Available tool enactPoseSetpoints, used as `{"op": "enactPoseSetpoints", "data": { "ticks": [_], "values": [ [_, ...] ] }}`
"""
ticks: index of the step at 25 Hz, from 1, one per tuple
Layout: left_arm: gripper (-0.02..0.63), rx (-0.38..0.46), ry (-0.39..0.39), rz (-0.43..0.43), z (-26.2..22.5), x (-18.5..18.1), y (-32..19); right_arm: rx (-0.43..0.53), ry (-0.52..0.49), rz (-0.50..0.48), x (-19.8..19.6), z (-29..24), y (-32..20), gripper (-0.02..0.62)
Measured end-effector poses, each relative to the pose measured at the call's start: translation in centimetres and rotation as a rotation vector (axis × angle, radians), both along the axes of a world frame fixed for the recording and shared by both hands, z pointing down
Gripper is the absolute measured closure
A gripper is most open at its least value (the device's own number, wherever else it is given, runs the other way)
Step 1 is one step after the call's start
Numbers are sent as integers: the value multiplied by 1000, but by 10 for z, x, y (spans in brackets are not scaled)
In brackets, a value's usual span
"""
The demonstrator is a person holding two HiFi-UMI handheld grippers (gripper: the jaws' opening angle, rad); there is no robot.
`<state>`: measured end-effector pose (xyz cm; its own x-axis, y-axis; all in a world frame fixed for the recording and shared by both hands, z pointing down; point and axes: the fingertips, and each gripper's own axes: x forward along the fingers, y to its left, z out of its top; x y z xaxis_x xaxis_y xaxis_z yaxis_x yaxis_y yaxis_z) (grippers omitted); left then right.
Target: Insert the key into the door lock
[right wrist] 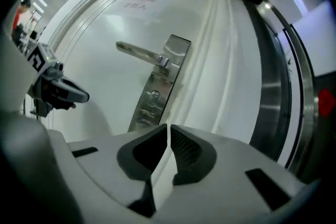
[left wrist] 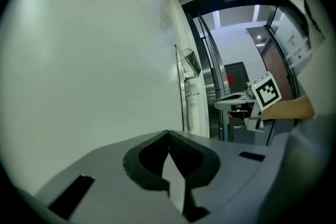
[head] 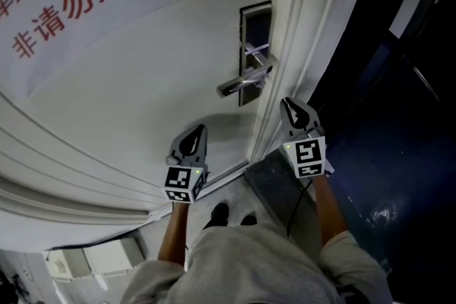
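A white door carries a dark metal lock plate with a silver lever handle. In the right gripper view the plate shows a round keyhole below the handle. No key shows in any view. My right gripper points at the door's edge just below and right of the handle; its jaws meet at the tips with nothing visible between them. My left gripper points at the bare door panel lower left of the handle, its jaws likewise closed and empty.
A paper sign with red characters is stuck on the door at upper left. The white door frame runs beside the lock, with a dark glass area to its right. A dark mat and the person's shoes lie below.
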<state>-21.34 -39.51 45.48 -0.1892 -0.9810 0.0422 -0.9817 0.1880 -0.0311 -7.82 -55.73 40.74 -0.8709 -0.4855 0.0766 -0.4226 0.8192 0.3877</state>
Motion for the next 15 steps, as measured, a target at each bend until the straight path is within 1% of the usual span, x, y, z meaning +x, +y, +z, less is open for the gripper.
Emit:
{"op": "enactPoseSetpoints", "data": {
  "ticks": [5,7,11,15],
  "values": [
    [588,3,9,3,1,-1,-2,-205,-120,40,22,15,-9,572],
    [589,4,10,4,1,-1,-3,-254,-150,56,30,21,-10,574],
    [588,7,18,10,2,-3,-5,-258,-137,81,38,34,-7,574],
    [589,7,18,25,2,-2,-10,-254,-148,116,49,38,-4,574]
  ]
}}
